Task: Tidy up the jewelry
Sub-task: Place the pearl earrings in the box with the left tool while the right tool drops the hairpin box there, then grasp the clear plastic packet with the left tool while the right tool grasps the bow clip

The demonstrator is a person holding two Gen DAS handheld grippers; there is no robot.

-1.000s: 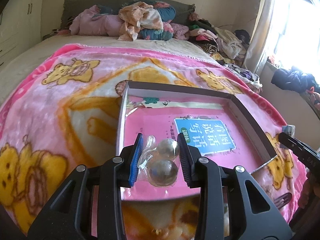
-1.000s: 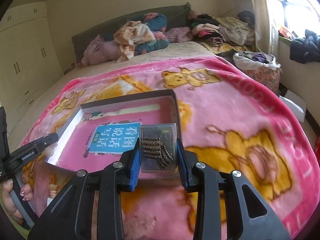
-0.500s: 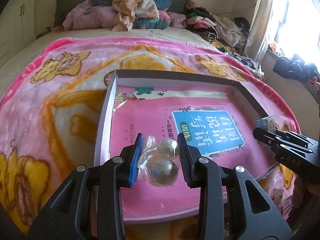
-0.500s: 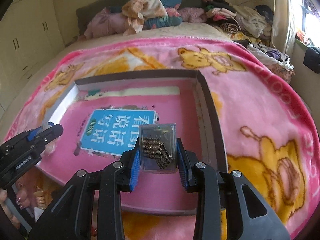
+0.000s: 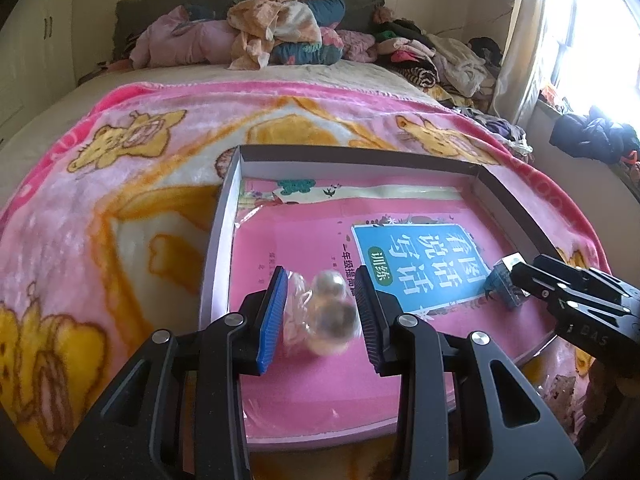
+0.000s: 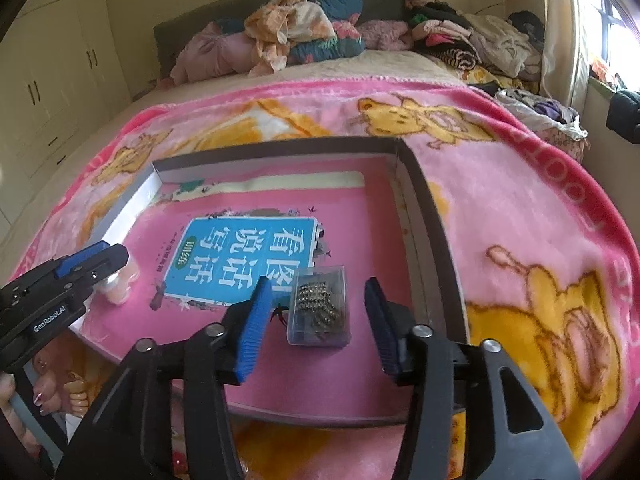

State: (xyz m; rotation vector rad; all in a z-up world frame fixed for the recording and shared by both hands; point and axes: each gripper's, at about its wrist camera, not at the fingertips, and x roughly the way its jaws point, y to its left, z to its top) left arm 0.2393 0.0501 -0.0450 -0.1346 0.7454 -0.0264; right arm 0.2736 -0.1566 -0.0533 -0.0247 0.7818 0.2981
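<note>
A shallow grey cardboard tray (image 5: 216, 240) lies on the bed with a pink book (image 5: 304, 248) inside it. My left gripper (image 5: 320, 278) is shut on a clear bag with two pearly balls (image 5: 332, 316), low over the book's near left part. My right gripper (image 6: 318, 284) hovers over the tray's right side and its jaws are opening. A small clear box of dark chain jewelry (image 6: 320, 308) lies on the book between its pads, touching neither. In the left wrist view that box (image 5: 504, 284) sits at the right gripper's tip.
A pink bear-print blanket (image 6: 520, 208) covers the bed. Heaped clothes (image 5: 280, 36) lie at the headboard and along the right side below the window. White cupboards (image 6: 48, 92) stand on the left. A person's fingers (image 6: 52, 396) hold the left gripper's handle.
The right jaws have spread and let go of the clear box, which now rests on the book. Both grippers have come further in over the tray. The left grip is unchanged.
</note>
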